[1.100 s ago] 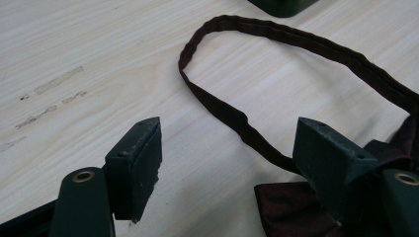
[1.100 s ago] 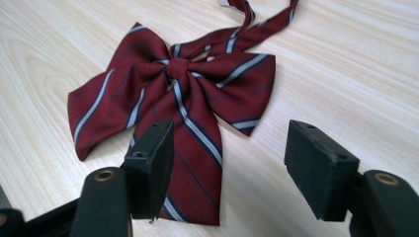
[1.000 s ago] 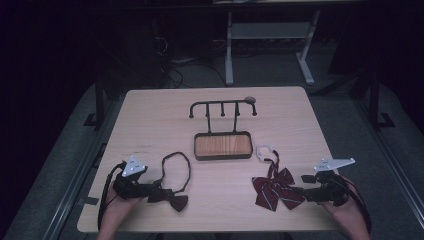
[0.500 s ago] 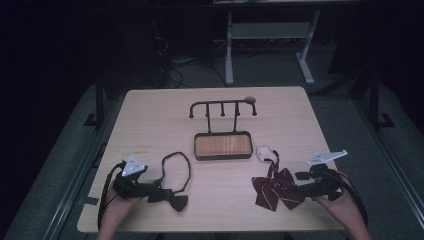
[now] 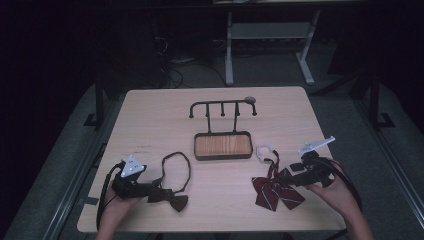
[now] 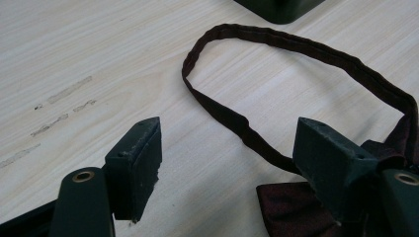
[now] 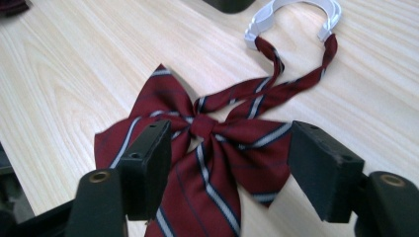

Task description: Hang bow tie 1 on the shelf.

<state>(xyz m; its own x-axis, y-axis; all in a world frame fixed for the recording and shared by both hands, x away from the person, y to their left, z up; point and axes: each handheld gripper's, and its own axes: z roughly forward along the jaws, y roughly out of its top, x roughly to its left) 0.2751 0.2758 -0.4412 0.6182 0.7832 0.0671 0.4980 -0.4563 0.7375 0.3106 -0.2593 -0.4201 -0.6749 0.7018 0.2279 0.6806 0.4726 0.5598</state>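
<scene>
A dark maroon bow tie (image 5: 170,199) with a looped neck band (image 6: 276,44) lies at the table's front left. My left gripper (image 5: 150,189) (image 6: 227,163) rests low beside it, open, its jaws spanning the band near the bow. At the front right lies a red striped bow tie (image 5: 274,189) (image 7: 207,143) with a white clasp band (image 5: 264,151) (image 7: 296,12). Just right of it and slightly above, my right gripper (image 5: 295,176) (image 7: 230,163) stands open with nothing gripped.
A black hook rack (image 5: 222,107) stands on a wood-lined tray base (image 5: 222,146) at the table's middle. A small round disc (image 5: 249,99) lies behind it. Bare tabletop (image 5: 150,120) lies on both sides. Desk legs and cables stand beyond the far edge.
My right gripper has crept slightly left toward the striped bow tie. The left gripper and both ties look unmoved.
</scene>
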